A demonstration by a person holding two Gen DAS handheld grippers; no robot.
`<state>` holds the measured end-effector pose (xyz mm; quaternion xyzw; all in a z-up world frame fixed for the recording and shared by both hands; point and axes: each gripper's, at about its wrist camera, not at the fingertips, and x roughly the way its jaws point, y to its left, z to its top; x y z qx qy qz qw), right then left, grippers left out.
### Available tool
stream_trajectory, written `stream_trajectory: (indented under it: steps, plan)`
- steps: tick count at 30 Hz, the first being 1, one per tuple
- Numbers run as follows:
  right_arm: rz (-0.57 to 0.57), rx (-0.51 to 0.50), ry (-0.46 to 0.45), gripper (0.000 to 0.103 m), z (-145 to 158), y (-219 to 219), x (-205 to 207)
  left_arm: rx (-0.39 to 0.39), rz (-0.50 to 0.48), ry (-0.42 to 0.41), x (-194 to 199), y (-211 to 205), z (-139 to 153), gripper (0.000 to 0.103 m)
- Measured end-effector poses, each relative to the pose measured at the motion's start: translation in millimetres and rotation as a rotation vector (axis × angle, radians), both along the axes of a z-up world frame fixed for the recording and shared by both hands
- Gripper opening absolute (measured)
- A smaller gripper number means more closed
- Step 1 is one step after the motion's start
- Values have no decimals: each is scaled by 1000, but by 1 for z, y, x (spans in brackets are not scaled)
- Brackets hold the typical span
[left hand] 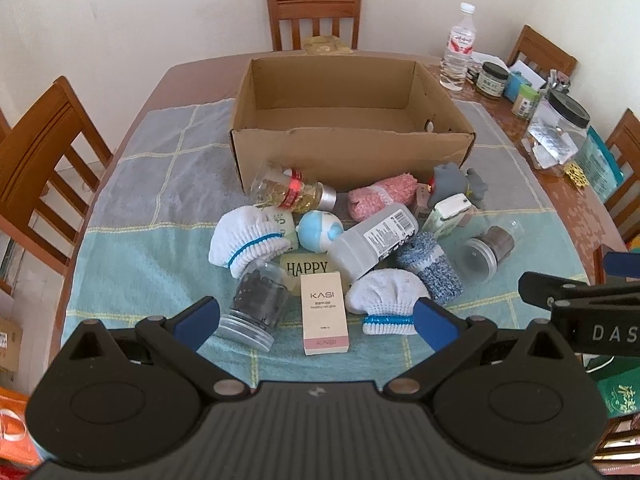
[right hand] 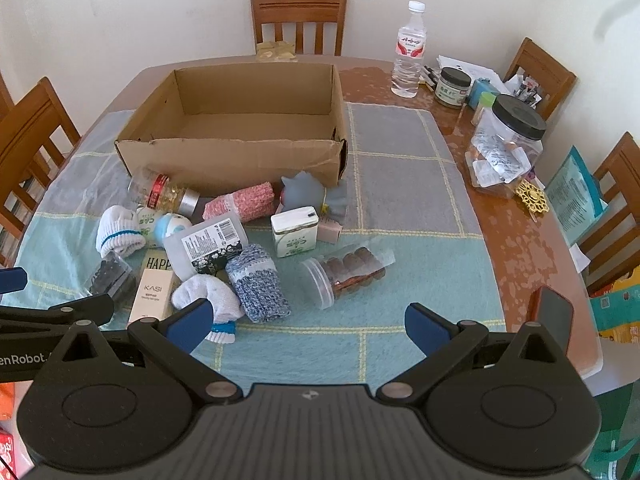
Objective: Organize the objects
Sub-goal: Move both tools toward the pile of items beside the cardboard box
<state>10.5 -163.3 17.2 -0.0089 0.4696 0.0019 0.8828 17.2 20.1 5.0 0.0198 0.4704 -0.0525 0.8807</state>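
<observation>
Nothing looks sorted yet from the left wrist: the left gripper [left hand: 316,318] is spread wide and empty, the KASI carton [left hand: 324,312] lying between its fingers, the rest of the pile just beyond, and the cardboard box [left hand: 352,152] past that apparently bare. From the right wrist, the right gripper [right hand: 308,322] likewise gapes empty, a white sock [right hand: 210,300] touching or just behind its left fingertip, so by my reading the whole job remains.

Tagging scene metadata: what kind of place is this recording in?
Most likely a home dining room: a wooden dining table with matching wooden chairs around it, a patchwork cloth under an open cardboard box, and household clutter such as a water bottle and jars.
</observation>
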Motion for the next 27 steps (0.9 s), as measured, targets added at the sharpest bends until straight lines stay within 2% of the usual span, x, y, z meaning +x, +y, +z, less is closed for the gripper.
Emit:
stream_trajectory:
  steps: [11, 19, 27]
  plan:
    - [-25, -21, -27, 103, 1, 13, -9, -22, -44, -8, 1, 9, -4, 102]
    - [4, -20, -44, 103, -1, 13, -6, -29, -45, -30, 6, 7, -12, 102]
    - [65, -27, -55, 103, -16, 6, 4, -52, -39, -34, 12, 2, -28, 102]
